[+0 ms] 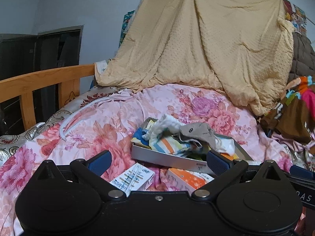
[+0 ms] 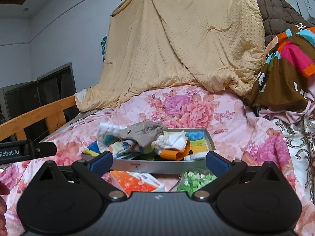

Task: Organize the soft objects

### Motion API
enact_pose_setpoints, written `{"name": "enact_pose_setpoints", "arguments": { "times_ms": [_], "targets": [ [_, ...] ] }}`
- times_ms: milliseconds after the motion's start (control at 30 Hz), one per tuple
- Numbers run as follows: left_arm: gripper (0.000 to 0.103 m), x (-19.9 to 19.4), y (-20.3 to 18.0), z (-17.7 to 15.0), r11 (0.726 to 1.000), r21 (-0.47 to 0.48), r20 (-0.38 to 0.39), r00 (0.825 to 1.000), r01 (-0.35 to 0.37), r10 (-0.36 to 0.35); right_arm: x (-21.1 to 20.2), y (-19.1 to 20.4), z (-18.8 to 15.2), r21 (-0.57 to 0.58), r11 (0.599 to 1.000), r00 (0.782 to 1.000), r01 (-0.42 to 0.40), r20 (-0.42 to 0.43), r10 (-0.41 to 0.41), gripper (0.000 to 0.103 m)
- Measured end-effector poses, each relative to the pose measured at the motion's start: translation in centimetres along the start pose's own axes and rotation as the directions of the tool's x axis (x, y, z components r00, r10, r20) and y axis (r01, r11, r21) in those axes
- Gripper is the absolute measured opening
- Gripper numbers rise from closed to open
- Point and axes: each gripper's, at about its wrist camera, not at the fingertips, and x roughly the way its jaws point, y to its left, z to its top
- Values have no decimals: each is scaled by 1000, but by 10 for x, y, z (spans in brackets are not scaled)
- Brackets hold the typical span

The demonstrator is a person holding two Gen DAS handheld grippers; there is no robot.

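Several crumpled cloths (image 2: 145, 135) heaped in grey tray (image 2: 157, 167).

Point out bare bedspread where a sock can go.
Free: floral bedspread between grey tray and wooden rail, and behind the tray up to the tan blanket. Crowded: the tray itself, and the orange box before it.

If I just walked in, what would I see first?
A big yellow blanket hangs like a tent at the back of the bed. In front of it, on the pink flowered bedspread, sits a grey tray piled with small cloths, a grey sock on top. Both grippers, left and right, are open and empty just before the tray.
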Motion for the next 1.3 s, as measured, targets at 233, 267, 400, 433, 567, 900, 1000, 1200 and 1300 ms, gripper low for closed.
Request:
{"name": "enact_pose_setpoints", "arguments": {
  "times_ms": [233, 267, 400, 433, 567, 900, 1000, 1200, 1300],
  "targets": [
    [102, -7, 5, -15, 1000, 9, -5, 1000, 6, -6, -11, 11, -13, -54, 997, 999, 46, 30, -45, 103],
    [102, -8, 5, -17, 1000, 10, -8, 1000, 6, -6, -13, 12, -15, -61, 997, 998, 54, 37, -52, 103],
    [102, -11, 8, -23, 1000, 28, -7, 1000, 7, -7, -20, 13, -20, -47, 997, 998, 59, 39, -57, 103],
    [102, -12, 9, -25, 1000, 30, -6, 1000, 8, -8, -22, 13, -21, -45, 997, 998, 60, 36, -58, 103],
    [102, -16, 13, -33, 999, 36, -12, 1000, 11, -11, -28, 15, -29, -40, 997, 997, 71, 19, -70, 103],
    [102, -21, 24, -48, 999, 38, -27, 999, 20, -19, -35, 18, -40, -33, 995, 996, 90, -1, -90, 103],
    [102, -21, 27, -52, 999, 37, -27, 1000, 12, -11, -37, 19, -42, -35, 995, 995, 97, 2, -97, 103],
    [102, -22, 29, -56, 999, 36, -27, 1000, 6, -5, -40, 19, -43, -32, 995, 995, 97, 5, -97, 103],
    [102, -22, 29, -56, 999, 39, -28, 1000, 7, -6, -42, 20, -44, -35, 995, 995, 96, 4, -96, 103]
  ]
}}
